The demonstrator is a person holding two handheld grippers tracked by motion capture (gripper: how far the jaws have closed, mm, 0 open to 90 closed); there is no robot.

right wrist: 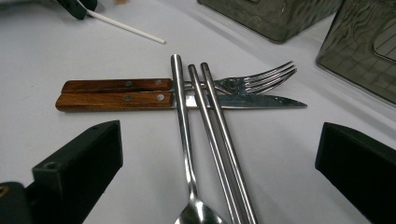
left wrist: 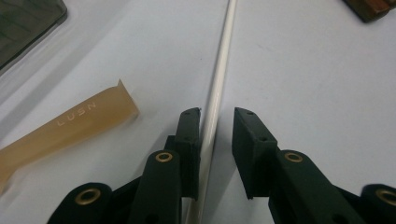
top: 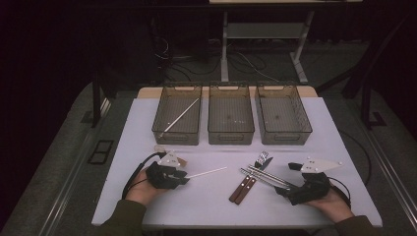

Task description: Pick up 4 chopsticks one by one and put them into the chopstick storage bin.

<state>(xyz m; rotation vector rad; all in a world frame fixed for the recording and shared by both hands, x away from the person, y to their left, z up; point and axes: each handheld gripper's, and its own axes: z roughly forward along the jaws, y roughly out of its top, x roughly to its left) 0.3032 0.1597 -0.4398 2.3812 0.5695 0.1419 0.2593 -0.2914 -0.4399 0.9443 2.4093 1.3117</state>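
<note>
The left gripper point(left wrist: 217, 116) sat with jaws apart astride a thin white stick point(left wrist: 215, 88) lying on the table point(top: 206, 201), not yet clamped. The stick looked light, stiff and smooth, likely to roll; gripping near this end seemed workable. The right gripper point(right wrist: 219, 154) stood wide open before the cutlery point(right wrist: 187, 93).

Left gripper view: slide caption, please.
Open left claw straddling a white stick on the table, tan tube alongside.

The raised letters "LUSN" stand on the translucent beige handle point(left wrist: 70, 126) lying on the surface point(left wrist: 303, 70), read in the left gripper view; no other lettering, number or sign is legible anywhere else.
</note>
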